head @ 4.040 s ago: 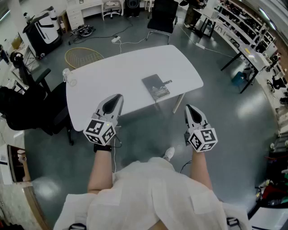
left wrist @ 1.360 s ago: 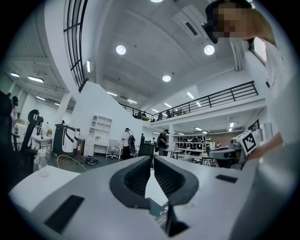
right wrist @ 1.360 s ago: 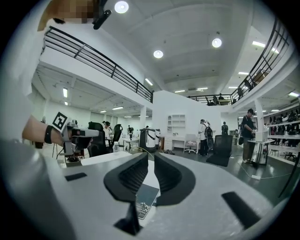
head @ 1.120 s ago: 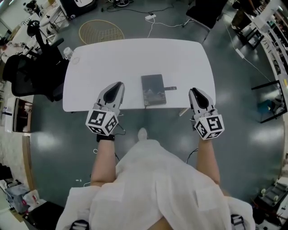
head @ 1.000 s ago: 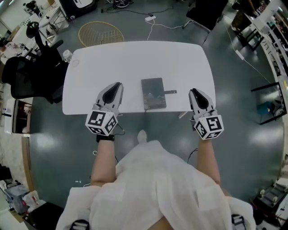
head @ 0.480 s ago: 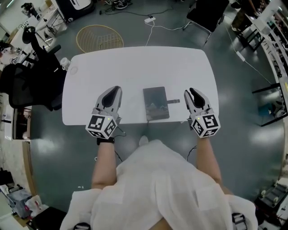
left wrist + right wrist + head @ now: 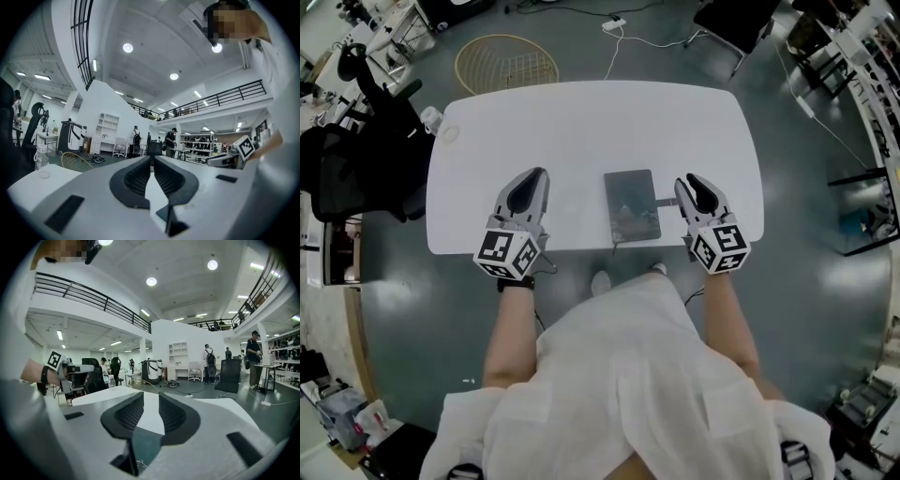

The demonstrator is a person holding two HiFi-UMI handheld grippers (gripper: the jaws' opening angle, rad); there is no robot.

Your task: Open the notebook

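Forearms: two bare forearms reach forward from a white-clothed body, roughly side by side, the left forearm (image 7: 512, 328) with a black band at the wrist, the right forearm (image 7: 727, 319) angled slightly inward.
Left gripper: the left gripper (image 7: 536, 174) is held about level over the table's near edge, its black-and-white marker cube (image 7: 506, 255) nearest the body. Its jaw tips meet, with nothing between them.
Right gripper: the right gripper (image 7: 682, 181) dips a little, pointing forward and slightly inward. Its jaws stand apart and are opening, with only bare tabletop showing in the gap.
Notebook: the closed dark grey rectangular notebook (image 7: 632, 206) lies flat between the two grippers, just beside the right jaws on their inner side and well apart from the left jaws. Neither touches it. A small dark tab (image 7: 666, 200) sticks out towards the right jaws.
Table: the white rounded table (image 7: 581, 122) stretches ahead of both jaw pairs.
Beyond: a round wicker basket (image 7: 506, 64) sits on the grey floor past the table.
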